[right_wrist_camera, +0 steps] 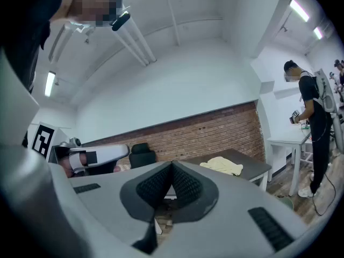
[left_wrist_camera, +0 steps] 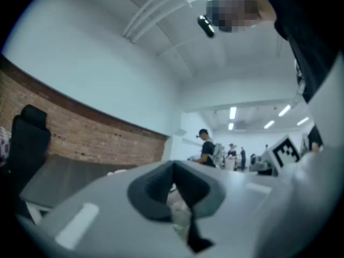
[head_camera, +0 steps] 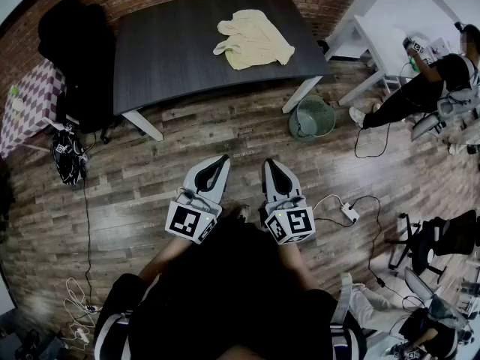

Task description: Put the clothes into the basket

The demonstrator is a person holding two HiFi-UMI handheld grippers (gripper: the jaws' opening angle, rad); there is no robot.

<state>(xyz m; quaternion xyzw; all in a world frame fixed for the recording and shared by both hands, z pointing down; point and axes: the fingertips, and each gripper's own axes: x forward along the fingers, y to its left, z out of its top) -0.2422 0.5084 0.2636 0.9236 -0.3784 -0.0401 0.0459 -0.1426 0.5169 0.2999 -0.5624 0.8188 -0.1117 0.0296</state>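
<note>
Filling the far part of the head view, the dark desk (head_camera: 172,43) carries the only clothing in sight: a pale yellow garment (head_camera: 253,40) lying crumpled and partly spread toward the desk's right end, well clear of the edges. The wooden floor (head_camera: 225,133) stretches between the desk and the person. On it, just beside the desk's near right leg, stands the green basket (head_camera: 312,118), open-topped and apparently empty.

Nearest, the left tool (head_camera: 222,159) and right tool (head_camera: 268,163) hang side by side, pointing level toward the desk. Each is clenched with its jaws meeting at the tips and nothing between them. Both are well apart from the garment.

The garment looks light, soft and limp, so it will likely sag and trail when lifted, and there is nothing fragile about it. Its folds offer raised ridges. Pinching a thick bunched fold near the middle seems better than a thin hem, which could slip out or leave most of the cloth dragging over the basket's rim. A second pinch with the other tool would help gather it.
</note>
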